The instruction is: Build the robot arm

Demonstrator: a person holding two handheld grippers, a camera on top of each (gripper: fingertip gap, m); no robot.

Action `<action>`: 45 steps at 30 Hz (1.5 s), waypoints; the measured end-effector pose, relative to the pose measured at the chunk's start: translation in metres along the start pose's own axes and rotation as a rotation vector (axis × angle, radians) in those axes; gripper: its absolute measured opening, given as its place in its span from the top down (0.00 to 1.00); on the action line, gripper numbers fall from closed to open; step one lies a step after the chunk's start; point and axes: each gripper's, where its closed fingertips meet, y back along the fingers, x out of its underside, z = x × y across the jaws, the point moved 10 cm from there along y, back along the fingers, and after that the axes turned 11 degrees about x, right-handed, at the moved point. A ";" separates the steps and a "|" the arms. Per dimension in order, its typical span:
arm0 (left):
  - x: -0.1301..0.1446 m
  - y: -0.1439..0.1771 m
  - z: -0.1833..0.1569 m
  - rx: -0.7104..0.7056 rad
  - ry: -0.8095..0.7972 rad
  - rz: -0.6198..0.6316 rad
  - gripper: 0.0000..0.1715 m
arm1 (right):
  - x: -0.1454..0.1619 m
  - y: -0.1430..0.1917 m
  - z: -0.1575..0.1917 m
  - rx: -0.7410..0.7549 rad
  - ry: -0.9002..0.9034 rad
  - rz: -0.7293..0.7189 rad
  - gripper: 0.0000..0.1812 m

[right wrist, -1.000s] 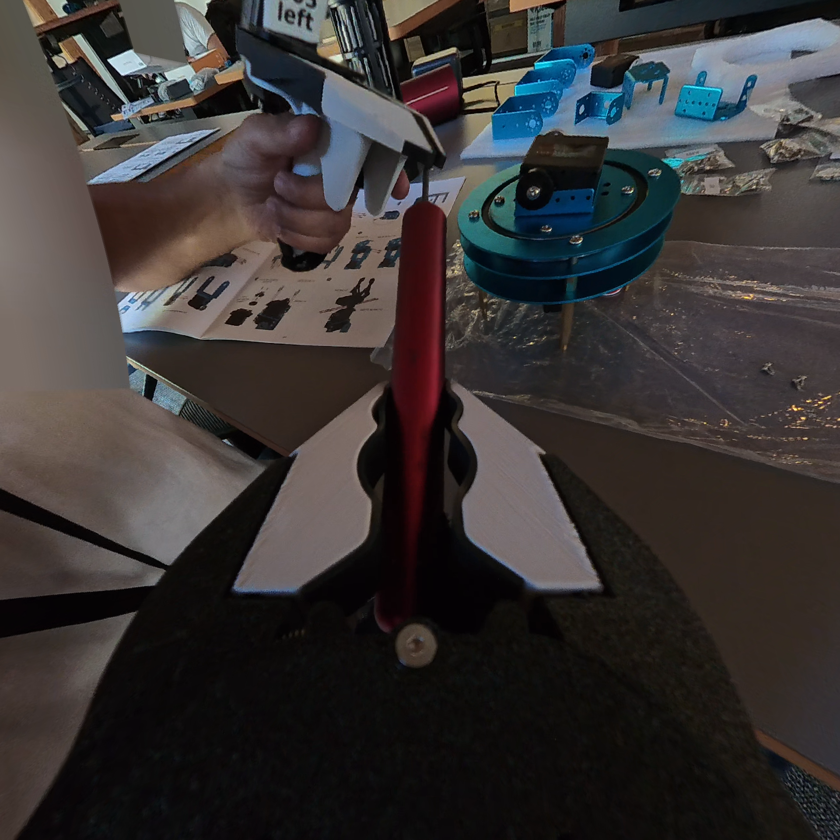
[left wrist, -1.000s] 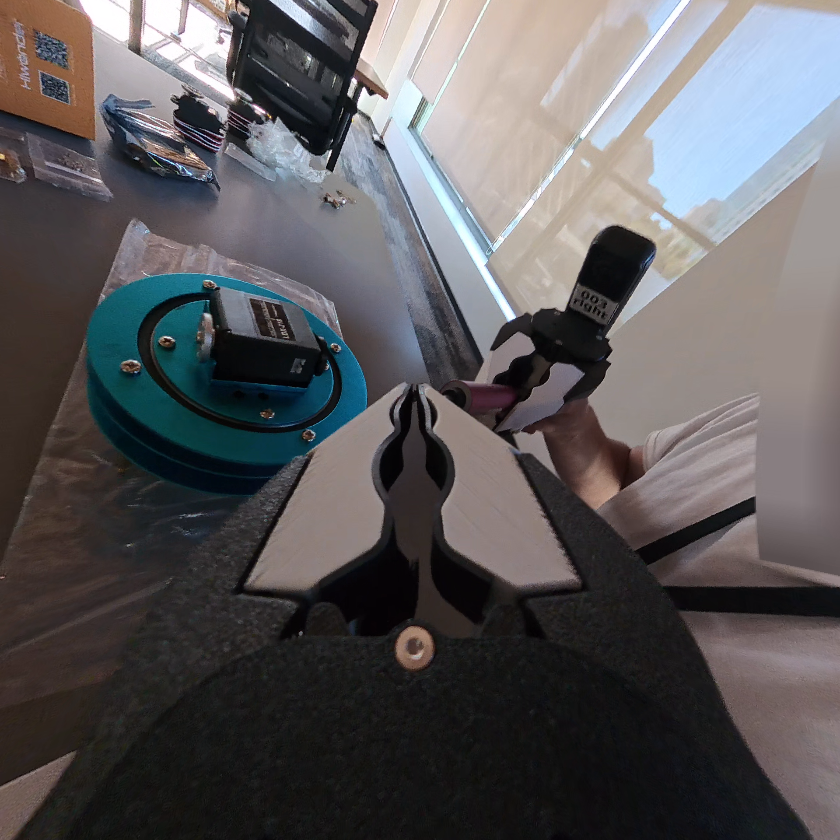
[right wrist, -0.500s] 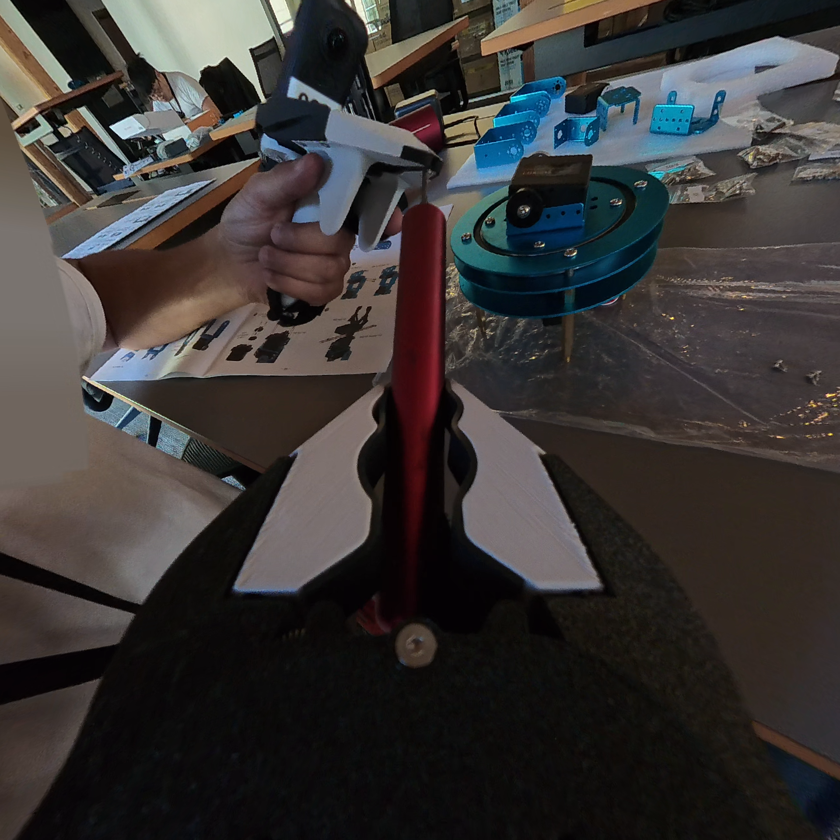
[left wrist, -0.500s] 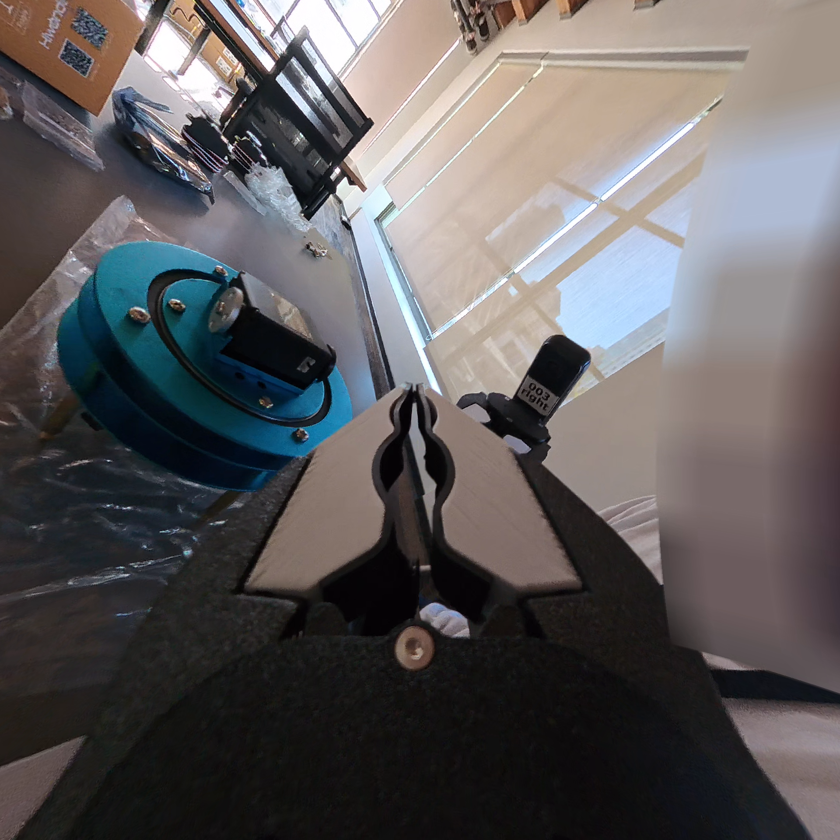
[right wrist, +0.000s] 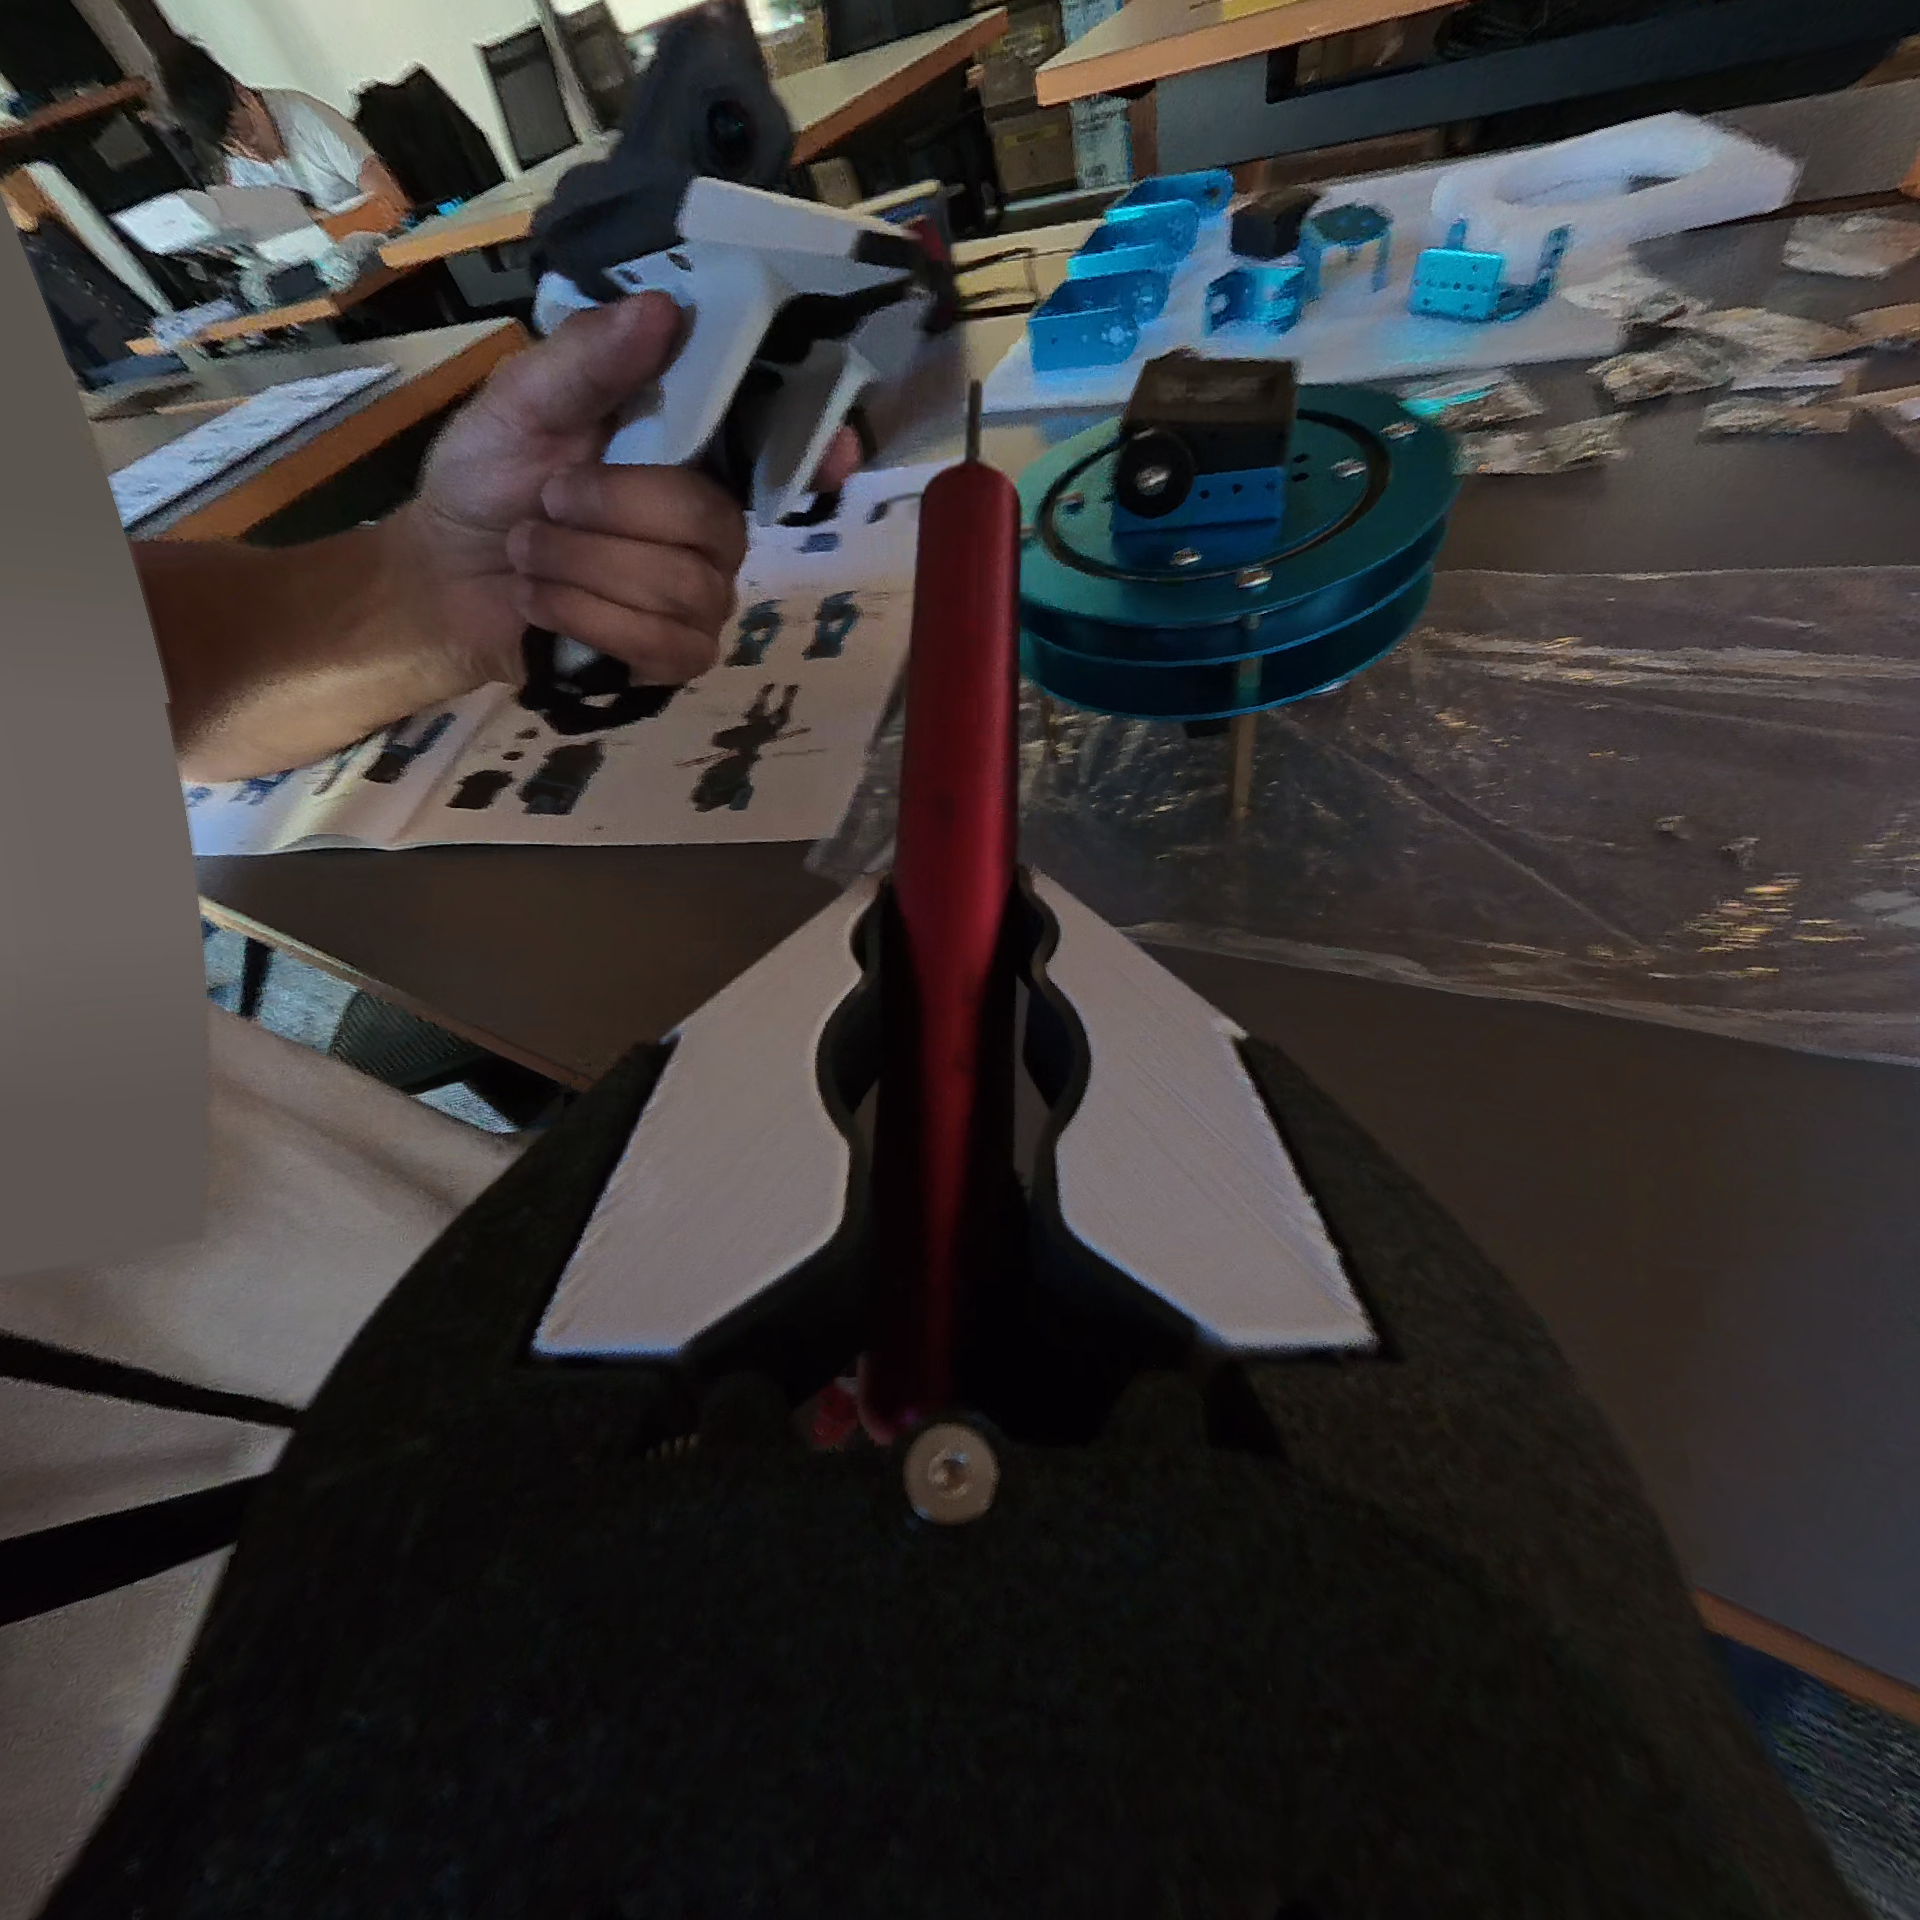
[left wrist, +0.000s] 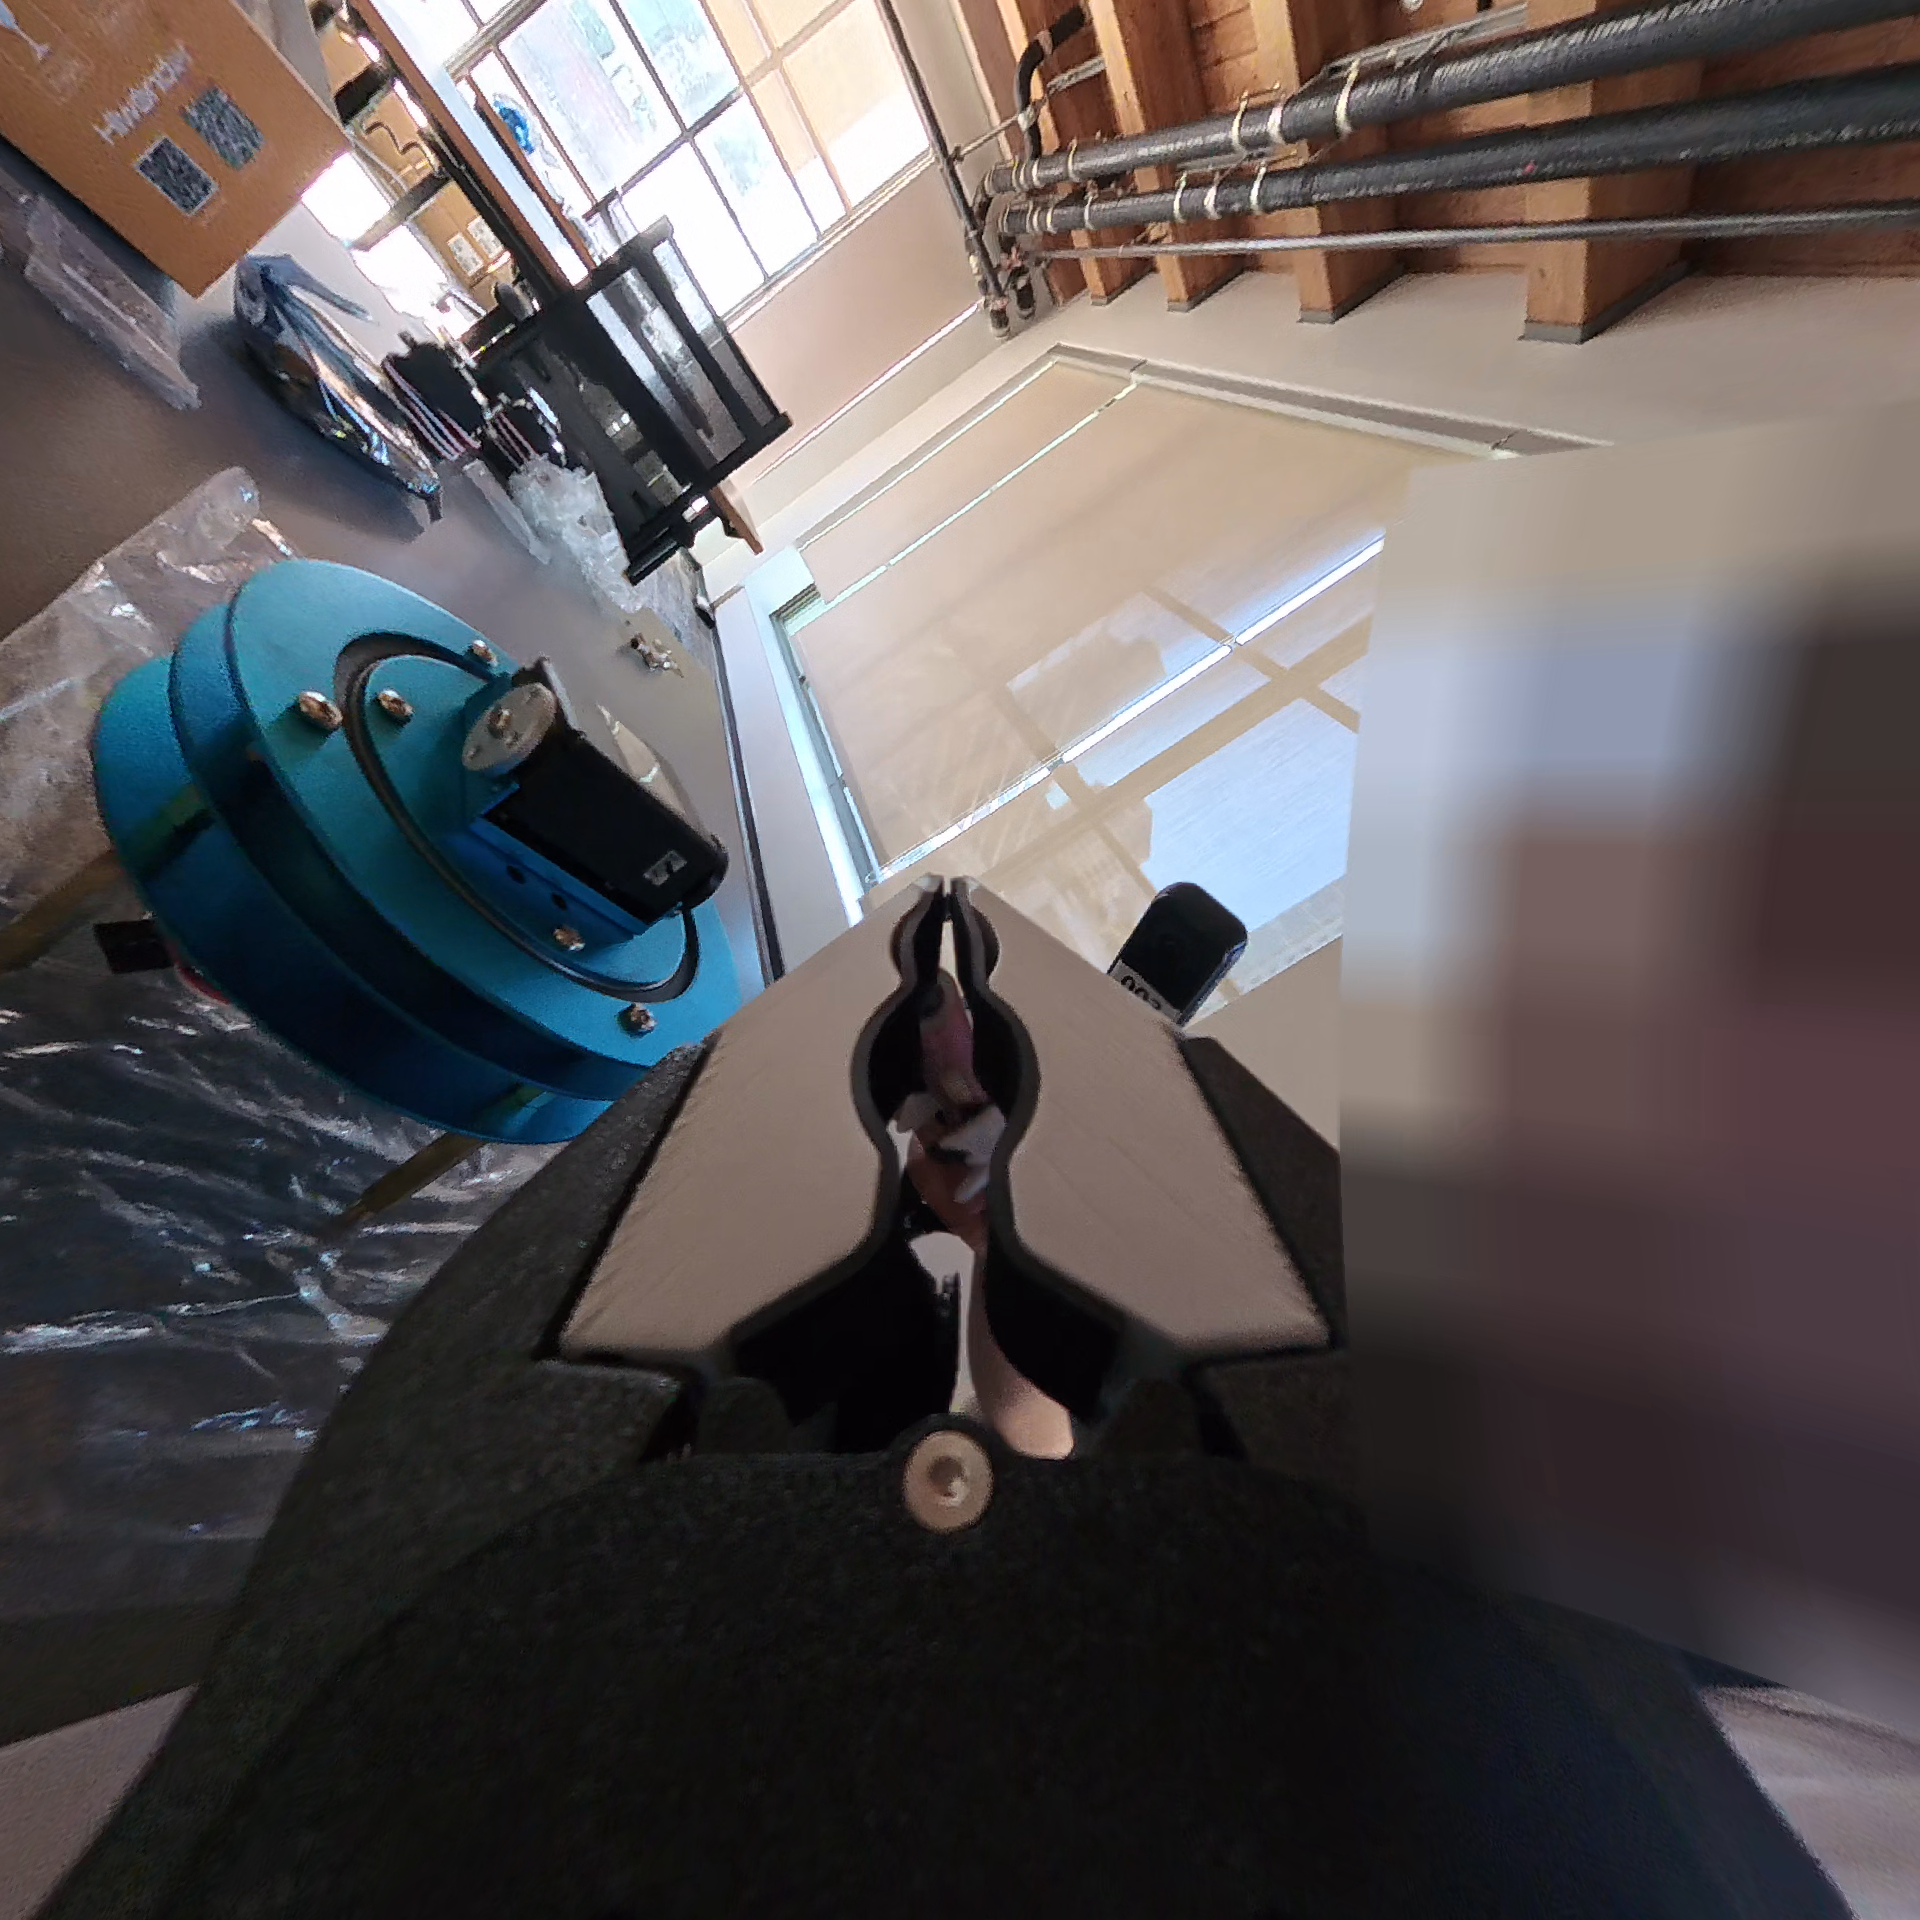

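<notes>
The right gripper (right wrist: pixel 961 914) is clamped on a red screwdriver (right wrist: pixel 956 790), whose handle runs up between the jaws toward 12 o'clock, its thin metal tip bare in the air. At 1 o'clock from that tip stands a blue round base (right wrist: pixel 1236 582) on thin legs over a clear plastic sheet (right wrist: pixel 1558 810), with a black motor (right wrist: pixel 1210 416) on top. The left gripper (left wrist: pixel 948 891) has its jaws pressed together at the tips, nothing seen between them; the blue round base (left wrist: pixel 343 914) sits at its 10 o'clock. Beneath the left hand (right wrist: pixel 582 561) lies a printed sheet (right wrist: pixel 623 790) on the dark table (right wrist: pixel 1558 1247)
</notes>
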 end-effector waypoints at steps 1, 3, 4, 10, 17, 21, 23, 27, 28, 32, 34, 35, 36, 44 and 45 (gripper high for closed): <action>-0.002 0.001 -0.001 0.011 0.008 -0.014 1.00 | -0.005 0.005 -0.007 0.041 0.018 -0.007 0.90; -0.005 0.004 -0.003 0.025 0.026 -0.036 1.00 | -0.018 0.018 -0.031 0.150 0.078 0.034 0.90; -0.006 0.005 -0.004 0.028 0.030 -0.041 1.00 | -0.023 0.022 -0.048 0.209 0.104 0.111 0.90; -0.003 0.003 -0.006 0.026 0.039 -0.021 1.00 | -0.031 -0.001 -0.166 0.534 0.232 0.378 0.90; 0.001 0.000 -0.013 0.014 -0.035 0.058 1.00 | -0.041 -0.038 -0.214 0.312 0.305 0.511 0.89; 0.001 -0.002 -0.014 -0.003 -0.098 0.112 1.00 | -0.051 -0.050 -0.234 0.176 0.326 0.567 0.89; 0.001 -0.003 -0.014 -0.013 -0.130 0.135 1.00 | -0.056 -0.054 -0.245 0.111 0.309 0.584 0.89; 0.000 -0.003 -0.012 -0.047 -0.203 0.182 1.00 | -0.059 -0.062 -0.262 0.014 0.304 0.649 0.89; 0.000 -0.003 -0.012 -0.057 -0.219 0.191 1.00 | -0.058 -0.065 -0.265 0.000 0.309 0.663 0.89; 0.000 -0.002 -0.011 -0.076 -0.244 0.204 1.00 | -0.054 -0.071 -0.269 -0.034 0.331 0.683 0.89; 0.000 -0.003 -0.011 -0.080 -0.246 0.205 1.00 | -0.053 -0.071 -0.272 -0.048 0.316 0.680 0.89; -0.001 -0.003 -0.011 -0.085 -0.247 0.203 1.00 | -0.053 -0.070 -0.273 -0.058 0.313 0.669 0.88; -0.001 -0.003 -0.011 -0.089 -0.247 0.198 1.00 | -0.053 -0.069 -0.275 -0.048 0.313 0.654 0.85; 0.002 -0.003 -0.010 -0.216 -0.245 0.137 1.00 | -0.043 -0.067 -0.276 -0.074 0.339 0.509 0.89; 0.002 -0.003 -0.011 -0.240 -0.245 0.106 1.00 | -0.042 -0.066 -0.276 -0.075 0.333 0.498 0.89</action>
